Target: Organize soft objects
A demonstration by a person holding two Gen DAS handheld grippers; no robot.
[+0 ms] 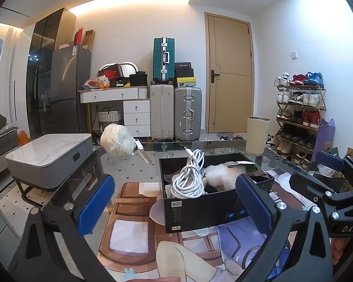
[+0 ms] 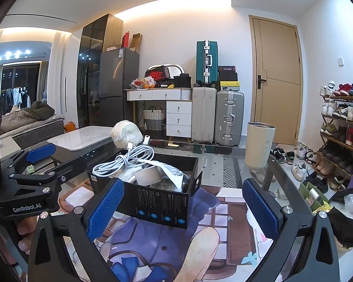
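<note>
White cable (image 1: 188,176), coiled loosely, sits on top of a black box (image 1: 200,209) that is already heaped with soft wrapping and papers. The box stands on a glass counter (image 1: 129,164) covered by a printed mat (image 1: 134,230). Both grippers hover low over the mat with their blue fingers spread wide and nothing between them. The left gripper (image 1: 174,209) faces the box just ahead, its right finger (image 1: 254,209) overlapping the box's near corner in the view. The right gripper (image 2: 183,211) has the box's corner ahead and between its fingers.

The cable looks likely to slide off if either finger nudges the box, since the coil rests above the rim with one plug standing up. A pinch on a single loop could unravel the coil rather than lift it. The box is light card, so a push may skid it across the mat.

A wrapped white bundle (image 1: 117,141) lies beyond the box, near the counter's far edge, where a careless reach could knock it off.

The left view shows bubble wrap (image 1: 220,176) in the box beside the cable. The right view instead shows a crumpled printed sheet (image 2: 174,174), a dark bag (image 2: 346,221) to the right of the fingers, and fingertips of a hand (image 2: 23,235) under the left gripper.
</note>
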